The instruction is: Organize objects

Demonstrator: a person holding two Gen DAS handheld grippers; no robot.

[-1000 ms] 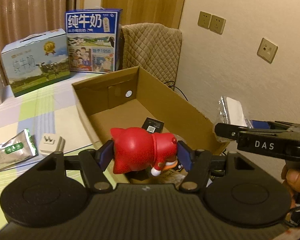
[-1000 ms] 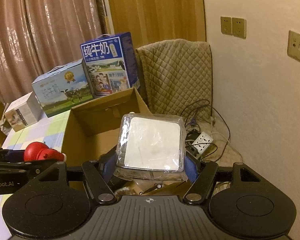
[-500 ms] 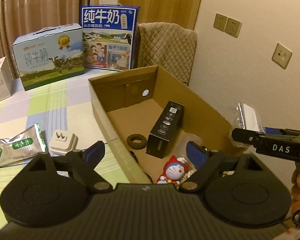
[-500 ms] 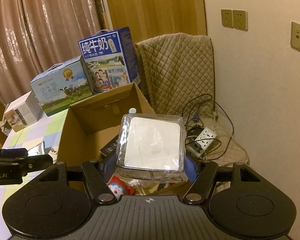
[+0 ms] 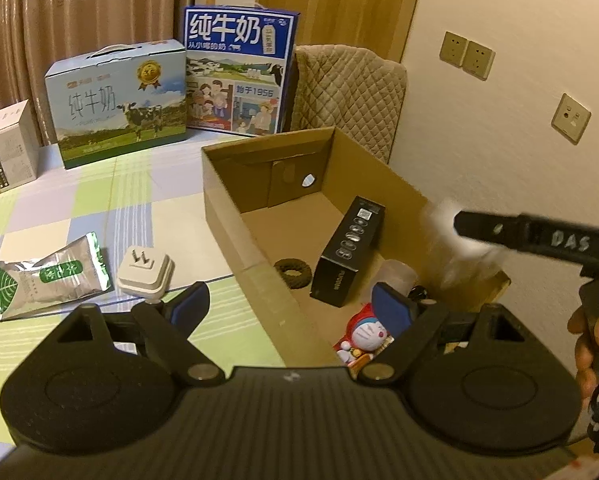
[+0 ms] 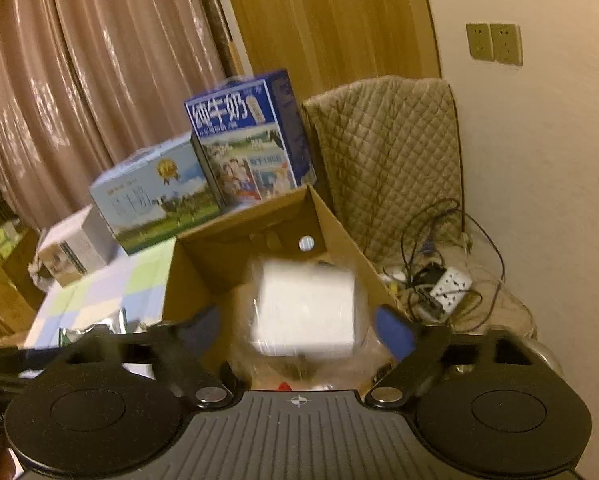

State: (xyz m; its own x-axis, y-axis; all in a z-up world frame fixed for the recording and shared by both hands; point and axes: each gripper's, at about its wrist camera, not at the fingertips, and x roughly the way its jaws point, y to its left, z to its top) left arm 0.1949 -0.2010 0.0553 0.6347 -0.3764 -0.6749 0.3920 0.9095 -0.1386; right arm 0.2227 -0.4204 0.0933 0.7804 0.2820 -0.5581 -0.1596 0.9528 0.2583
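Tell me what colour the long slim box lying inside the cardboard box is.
Black, with small pale markings; the long slim box shows best in the left wrist view.

"纯牛奶" and "1956" on the blue milk carton (image 5: 239,76); "DAS" on the right gripper (image 5: 471,226).

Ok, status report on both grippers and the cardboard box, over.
Left gripper open, empty. Right gripper just opened, wrapped white packet blurred, dropping toward cardboard box. Red cat toy already inside. Nothing in the way.

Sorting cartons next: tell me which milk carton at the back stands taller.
The dark blue milk carton, right of the light blue one: it stands upright on end, while the light blue lies lengthwise with its handle up.
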